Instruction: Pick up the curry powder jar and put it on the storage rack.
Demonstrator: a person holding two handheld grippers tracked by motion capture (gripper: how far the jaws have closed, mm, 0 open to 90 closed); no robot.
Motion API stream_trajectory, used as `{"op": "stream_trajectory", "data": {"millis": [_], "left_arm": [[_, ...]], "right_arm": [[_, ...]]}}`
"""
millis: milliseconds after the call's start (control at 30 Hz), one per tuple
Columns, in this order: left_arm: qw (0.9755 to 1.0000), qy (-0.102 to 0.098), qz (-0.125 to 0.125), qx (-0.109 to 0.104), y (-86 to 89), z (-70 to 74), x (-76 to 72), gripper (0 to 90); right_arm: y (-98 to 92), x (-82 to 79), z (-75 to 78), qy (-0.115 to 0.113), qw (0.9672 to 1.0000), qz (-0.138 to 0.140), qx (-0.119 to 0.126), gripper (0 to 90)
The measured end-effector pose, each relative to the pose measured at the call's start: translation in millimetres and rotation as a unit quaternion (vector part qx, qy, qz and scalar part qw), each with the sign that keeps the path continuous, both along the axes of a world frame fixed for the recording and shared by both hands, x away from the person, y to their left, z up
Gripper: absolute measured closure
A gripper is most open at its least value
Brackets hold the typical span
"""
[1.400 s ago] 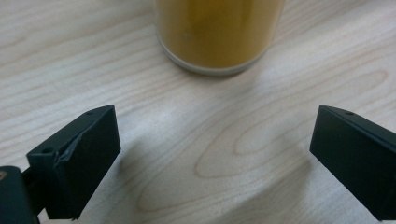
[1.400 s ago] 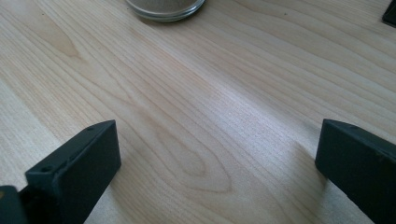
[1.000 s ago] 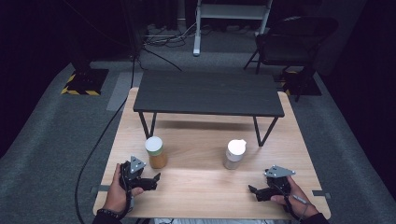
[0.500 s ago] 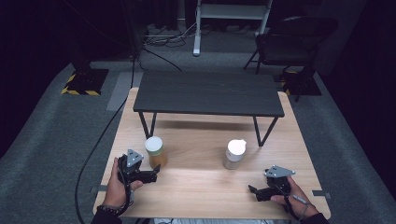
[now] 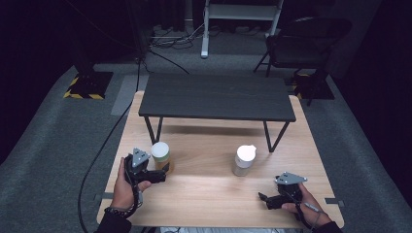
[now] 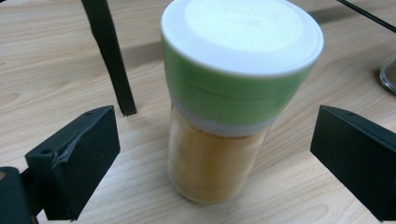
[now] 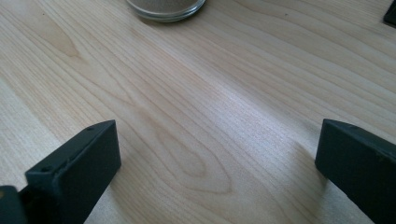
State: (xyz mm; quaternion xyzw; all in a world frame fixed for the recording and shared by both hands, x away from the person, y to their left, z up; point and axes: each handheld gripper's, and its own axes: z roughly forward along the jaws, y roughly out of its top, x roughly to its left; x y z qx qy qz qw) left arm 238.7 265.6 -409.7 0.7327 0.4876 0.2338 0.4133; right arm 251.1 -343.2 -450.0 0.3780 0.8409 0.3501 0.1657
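clear jar [image 6: 219,140] w/ tan powder, green-and-white lid [image 6: 240,51], upright.

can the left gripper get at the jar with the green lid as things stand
Probably yes. The left gripper is open, and the jar stands upright between its jaws with a gap on each side. The black table leg stands behind, apart from the jar.

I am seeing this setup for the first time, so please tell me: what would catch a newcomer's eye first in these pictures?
Probably the green-lidded jar of yellowish powder, upright on the light wooden table, standing between the open jaws of the left tongs without touching them. Next, the white-capped bottle to its right, standing alone, with the right tongs open and low over bare wood near the front edge. Behind both stands a small black bench.
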Motion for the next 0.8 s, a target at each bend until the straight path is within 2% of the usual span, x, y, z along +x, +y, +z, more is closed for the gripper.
{"op": "stream_trajectory", "data": {"millis": [233,300,400,500,800], "left_arm": [[1.0,0.002,0.006,-0.002,-5.8,-3.9,7.6,1.8],[0.9999,0.002,0.009,-0.01,-5.3,-6.3,9.9,2.3],[0.9998,0.006,0.012,-0.012,-6.1,-8.2,13.3,3.7],[0.9998,0.002,0.013,-0.014,-7.8,-12.3,15.0,4.7],[0.9989,-0.002,0.005,-0.047,0.1,-24.9,23.0,15.0]], "right_arm": [[0.0,0.1,0.0,0.0,1.0,0.0,0.0,0.1],[0.0,0.1,0.0,0.0,1.0,0.0,0.0,0.1],[0.0,0.1,0.1,0.0,1.0,0.0,0.0,0.1],[0.0,0.2,0.1,0.0,1.0,0.0,0.0,0.1],[-0.1,0.3,0.0,0.0,1.0,0.001,0.0,0.1]]}}
